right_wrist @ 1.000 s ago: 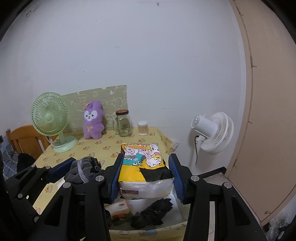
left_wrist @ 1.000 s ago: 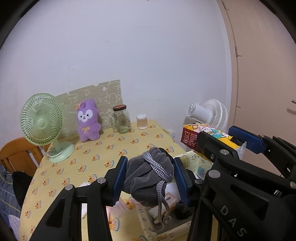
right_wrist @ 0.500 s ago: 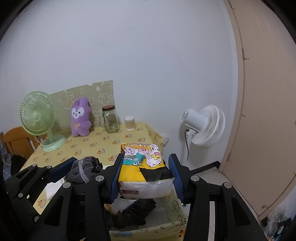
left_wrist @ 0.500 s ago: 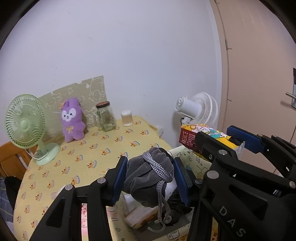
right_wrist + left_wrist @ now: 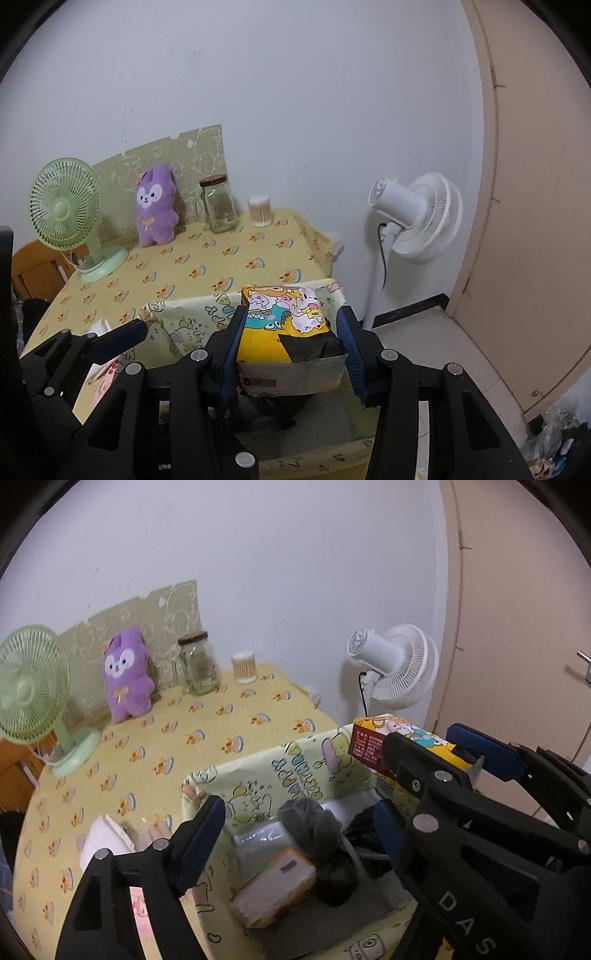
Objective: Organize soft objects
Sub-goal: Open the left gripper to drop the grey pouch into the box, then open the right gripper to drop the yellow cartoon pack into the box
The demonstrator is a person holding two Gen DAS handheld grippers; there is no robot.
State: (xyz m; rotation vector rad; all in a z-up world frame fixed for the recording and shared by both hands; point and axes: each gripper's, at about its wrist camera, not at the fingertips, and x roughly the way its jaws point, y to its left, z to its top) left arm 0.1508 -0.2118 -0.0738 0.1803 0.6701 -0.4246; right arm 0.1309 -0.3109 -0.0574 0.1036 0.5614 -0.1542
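My left gripper point(image 5: 299, 834) is open above a patterned fabric storage box point(image 5: 295, 771). A grey drawstring pouch point(image 5: 314, 834) lies inside the box, free of the pads, beside an orange tissue pack point(image 5: 277, 886) and a dark cloth point(image 5: 369, 842). My right gripper point(image 5: 290, 350) is shut on a yellow cartoon-printed tissue pack point(image 5: 288, 332) and holds it over the box point(image 5: 192, 317). That pack also shows in the left wrist view point(image 5: 399, 749), held in the right gripper point(image 5: 421, 749). A purple plush toy point(image 5: 127, 679) stands at the table's back.
A green desk fan point(image 5: 33, 694), a glass jar point(image 5: 197, 668) and a cotton swab tub point(image 5: 243, 668) stand at the back of the yellow table point(image 5: 207, 734). A white floor fan point(image 5: 395, 664) stands right of the table. White and pink packets point(image 5: 103, 842) lie left of the box.
My left gripper opened and let go of the grey pouch, which dropped into the box. Both grippers moved towards the box. The right gripper still holds the yellow pack.
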